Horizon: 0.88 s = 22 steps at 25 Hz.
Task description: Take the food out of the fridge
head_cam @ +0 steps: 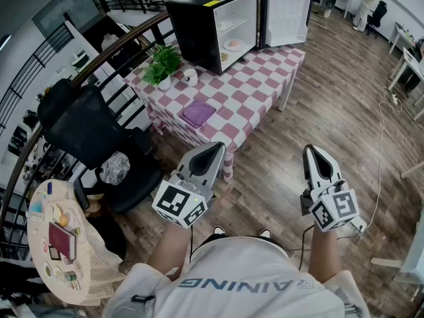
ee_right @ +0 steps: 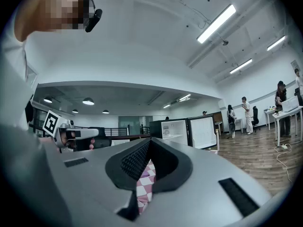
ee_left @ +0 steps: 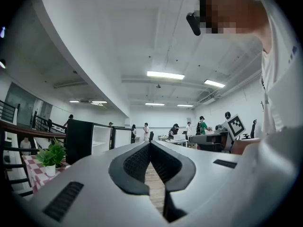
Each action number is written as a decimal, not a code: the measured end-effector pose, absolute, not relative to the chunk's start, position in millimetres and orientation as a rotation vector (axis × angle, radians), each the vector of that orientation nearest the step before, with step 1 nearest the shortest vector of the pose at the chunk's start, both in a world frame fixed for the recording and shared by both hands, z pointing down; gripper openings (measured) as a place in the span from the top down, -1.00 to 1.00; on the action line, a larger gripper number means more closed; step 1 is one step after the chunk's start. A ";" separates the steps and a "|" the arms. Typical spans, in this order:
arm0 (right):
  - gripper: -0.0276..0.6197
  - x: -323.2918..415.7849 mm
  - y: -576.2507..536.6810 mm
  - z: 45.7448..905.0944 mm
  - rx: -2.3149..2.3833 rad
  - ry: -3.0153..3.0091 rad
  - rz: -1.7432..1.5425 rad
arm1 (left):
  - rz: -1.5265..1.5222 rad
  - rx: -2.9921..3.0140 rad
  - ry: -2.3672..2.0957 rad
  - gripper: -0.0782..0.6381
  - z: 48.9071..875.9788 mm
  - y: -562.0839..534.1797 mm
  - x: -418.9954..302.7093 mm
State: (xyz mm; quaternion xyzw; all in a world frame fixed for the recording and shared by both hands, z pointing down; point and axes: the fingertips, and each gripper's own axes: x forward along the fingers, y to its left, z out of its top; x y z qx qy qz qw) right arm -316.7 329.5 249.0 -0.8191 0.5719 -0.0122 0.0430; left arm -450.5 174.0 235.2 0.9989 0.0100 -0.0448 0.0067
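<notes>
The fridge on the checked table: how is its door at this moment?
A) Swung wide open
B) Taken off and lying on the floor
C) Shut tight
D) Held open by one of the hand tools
A: the fridge stands on the checked table with its door swung wide to the side, so the white inside shows, and neither hand tool is near it.

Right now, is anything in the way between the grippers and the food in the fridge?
Nothing visible. The fridge door stands open, the food shows inside on a shelf, and the plant and cup sit off to the side.
</notes>
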 end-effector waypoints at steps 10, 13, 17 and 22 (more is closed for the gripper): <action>0.85 -312.3 334.9 253.0 -2.493 1.739 -0.054 | -0.136 3.118 0.020 0.77 238.3 179.4 -448.7; 0.85 -313.9 334.0 252.6 -2.448 1.742 -0.050 | -0.130 3.119 0.011 0.77 239.8 179.1 -449.2; 0.85 -313.6 333.9 252.8 -2.421 1.748 -0.050 | -0.129 3.117 0.007 0.77 239.4 179.1 -448.3; 0.85 -306.1 342.2 258.0 -2.403 1.721 -0.086 | -0.119 3.115 0.005 0.77 241.4 184.5 -443.8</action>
